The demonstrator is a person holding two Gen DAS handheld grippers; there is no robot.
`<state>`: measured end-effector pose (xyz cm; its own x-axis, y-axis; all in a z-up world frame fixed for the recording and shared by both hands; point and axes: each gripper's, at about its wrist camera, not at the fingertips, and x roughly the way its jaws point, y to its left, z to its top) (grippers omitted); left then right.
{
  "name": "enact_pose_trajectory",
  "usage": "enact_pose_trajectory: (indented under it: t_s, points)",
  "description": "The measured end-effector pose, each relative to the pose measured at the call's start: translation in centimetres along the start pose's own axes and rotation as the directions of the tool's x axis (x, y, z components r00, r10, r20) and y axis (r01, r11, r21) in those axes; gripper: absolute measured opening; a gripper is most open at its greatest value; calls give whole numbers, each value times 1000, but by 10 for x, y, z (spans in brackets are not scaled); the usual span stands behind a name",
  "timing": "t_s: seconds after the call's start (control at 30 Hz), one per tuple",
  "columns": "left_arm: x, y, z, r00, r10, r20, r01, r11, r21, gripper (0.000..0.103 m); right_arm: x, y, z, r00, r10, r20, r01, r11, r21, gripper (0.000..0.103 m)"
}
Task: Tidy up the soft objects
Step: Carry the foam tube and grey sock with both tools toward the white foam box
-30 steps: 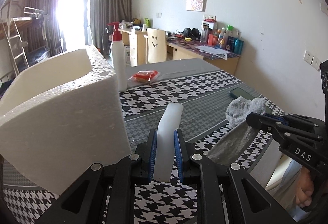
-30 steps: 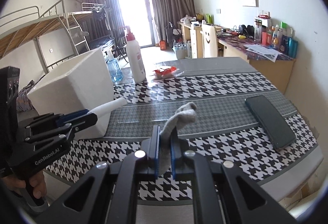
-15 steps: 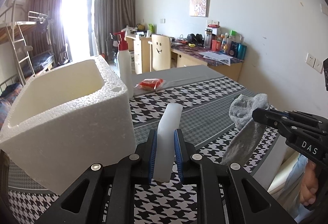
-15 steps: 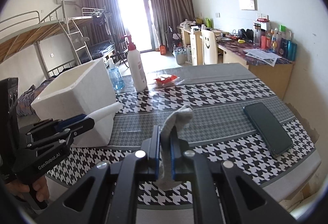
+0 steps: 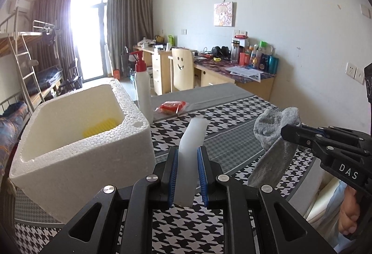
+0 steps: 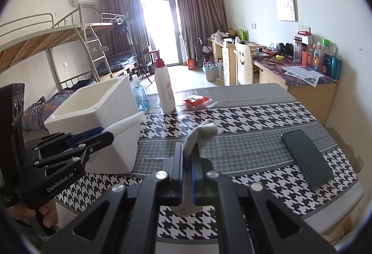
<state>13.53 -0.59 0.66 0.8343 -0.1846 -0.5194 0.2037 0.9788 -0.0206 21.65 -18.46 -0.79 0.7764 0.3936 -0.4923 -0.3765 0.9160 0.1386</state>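
Note:
My left gripper (image 5: 187,156) is shut on a white foam strip (image 5: 191,149) and holds it above the table, right of the white styrofoam box (image 5: 76,149). A yellow item (image 5: 101,129) lies inside the box. My right gripper (image 6: 187,156) is shut on a grey sock (image 6: 200,135), held above the table's front. The sock (image 5: 274,137) and right gripper (image 5: 290,132) also show at the right of the left wrist view. The left gripper (image 6: 105,135) with the foam strip (image 6: 127,122) shows beside the box (image 6: 104,119) in the right wrist view.
A white pump bottle (image 6: 164,89), a red packet (image 6: 196,100) and a blue bottle (image 6: 139,93) stand at the table's far side. A black phone (image 6: 307,158) lies at the right. The houndstooth table (image 6: 255,119) ends near me.
Both grippers have risen with their loads. The left view now looks down into the box, showing the yellow item.

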Motion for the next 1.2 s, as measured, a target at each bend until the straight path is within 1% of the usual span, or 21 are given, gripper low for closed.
enact_pose_trajectory:
  t_s: [0.2, 0.47, 0.83, 1.2]
  points:
    - [-2, 1, 3, 1000, 7, 13, -7, 1000, 7, 18, -1, 1, 2, 1000, 1, 9, -1, 1000, -2, 8]
    - [-3, 2, 6, 1000, -1, 24, 0, 1000, 15, 18, 0, -1, 5, 1000, -2, 16, 2, 1000, -2, 8]
    - [-8, 1, 19, 998, -14, 54, 13, 999, 35, 18, 0, -1, 11, 999, -31, 28, 32, 999, -10, 8]
    - [-11, 1, 27, 997, -22, 71, 19, 999, 39, 18, -3, 2, 21, 998, -29, 57, 30, 999, -20, 8]
